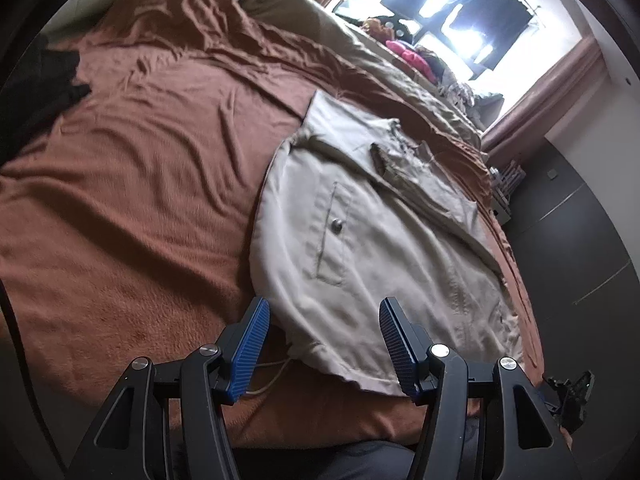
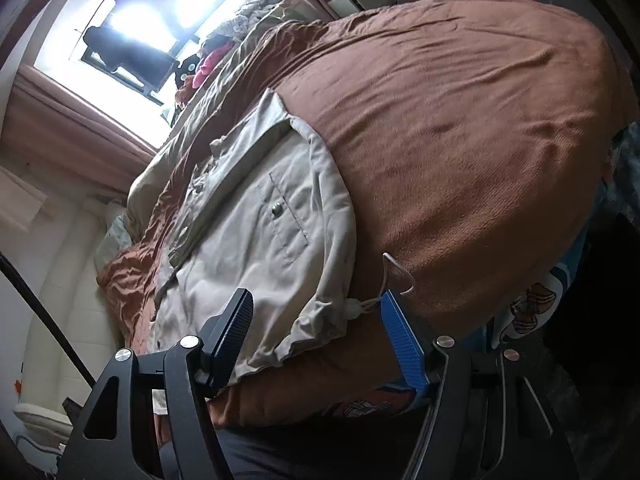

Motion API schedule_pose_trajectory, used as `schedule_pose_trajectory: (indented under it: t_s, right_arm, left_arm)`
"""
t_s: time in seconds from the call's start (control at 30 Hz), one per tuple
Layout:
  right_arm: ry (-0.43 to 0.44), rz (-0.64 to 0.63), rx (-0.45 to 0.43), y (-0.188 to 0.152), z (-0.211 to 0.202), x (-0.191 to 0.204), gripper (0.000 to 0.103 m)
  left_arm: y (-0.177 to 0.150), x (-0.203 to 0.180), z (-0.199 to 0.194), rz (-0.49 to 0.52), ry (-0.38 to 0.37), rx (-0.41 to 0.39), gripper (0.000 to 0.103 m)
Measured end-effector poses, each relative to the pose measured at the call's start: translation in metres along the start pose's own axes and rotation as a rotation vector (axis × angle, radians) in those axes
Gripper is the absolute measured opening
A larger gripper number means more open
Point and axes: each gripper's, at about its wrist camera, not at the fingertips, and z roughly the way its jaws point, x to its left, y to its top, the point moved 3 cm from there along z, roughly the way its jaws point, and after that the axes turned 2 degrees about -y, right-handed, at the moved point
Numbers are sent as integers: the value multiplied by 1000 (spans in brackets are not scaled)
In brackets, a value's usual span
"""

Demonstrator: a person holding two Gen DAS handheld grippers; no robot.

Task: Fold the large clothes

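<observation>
Jacket (image 1: 372,240), beige, with a snap-button chest pocket (image 1: 334,234), is the landmark for every position given below. Your left gripper (image 1: 322,344) hangs with its blue pads (image 1: 250,350) spread wide, straddling the jacket's near hem corner and pinching nothing. Your right gripper (image 2: 316,340) is likewise spread and empty; its pads (image 2: 404,344) bracket the opposite end of the same hem, where a white drawstring (image 2: 394,276) loops out of the channel onto the cover. Beyond the hem, the jacket lies front-up on the brown blanket (image 1: 140,200), close to one bed edge. Its sides appear turned inward so that the body forms a fairly narrow panel, with the collar (image 1: 394,152) at the end farthest from you. Past the collar lies a rumpled tan duvet (image 1: 360,52), then a pile of laundry (image 1: 412,56) below the bright window (image 1: 460,8). Judged from this layout, lengthwise folding looks done; the crosswise fold, hem toward collar, remains, and neither corner is gripped yet.
</observation>
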Motion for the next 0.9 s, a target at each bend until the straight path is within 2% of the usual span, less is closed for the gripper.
schedule_pose_trajectory:
  t_s: [0.43,0.53,0.73,0.83,0.9]
  right_arm:
    - [24,58,64,20,67,-9,65]
    - [22,53,64,28,74,-7,65]
    - [39,71,75,35,88,-9,60]
    - [49,69,79,29,88,-8,59]
    - [90,75,109,23,87,-8,52]
  left_arm:
    - [14,37,80,-47,24,111,59]
    - [18,45,93,-68,22,123,56]
    - [23,47,103,-117,-58,128,55]
    - [17,51,100,-152,-112,136,47]
    - [7,50,96,-154,-162,160,43]
